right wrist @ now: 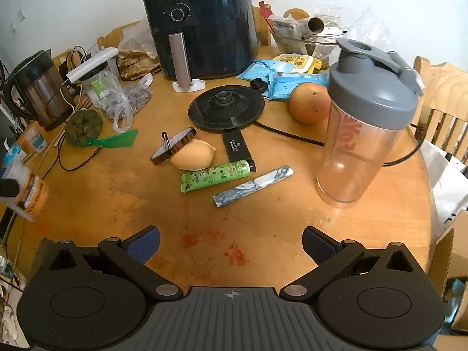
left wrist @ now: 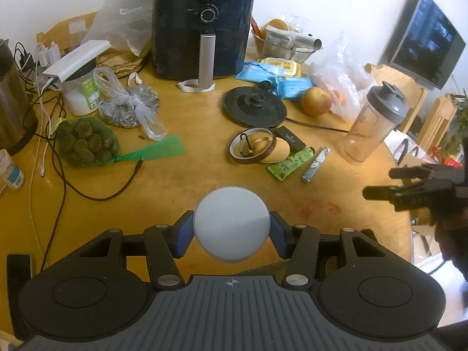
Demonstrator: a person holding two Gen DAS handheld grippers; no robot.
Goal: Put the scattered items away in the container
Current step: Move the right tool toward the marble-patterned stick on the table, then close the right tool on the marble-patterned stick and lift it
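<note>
Air fryer (right wrist: 204, 23), kettle (right wrist: 38, 93), apple (right wrist: 308, 102)

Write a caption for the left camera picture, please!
Left gripper holds a round white puck above the cluttered wooden table.

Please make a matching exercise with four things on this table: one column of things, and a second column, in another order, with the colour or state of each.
Things:
1. white round object
2. hand cream tube
3. shaker bottle
4. right gripper

Colour or state:
A. green, lying flat on the table
B. jaws wide open, nothing between them
C. held between the jaws of the left gripper
D. clear, standing upright, grey lid

Pairs: 1-C, 2-A, 3-D, 4-B
</note>
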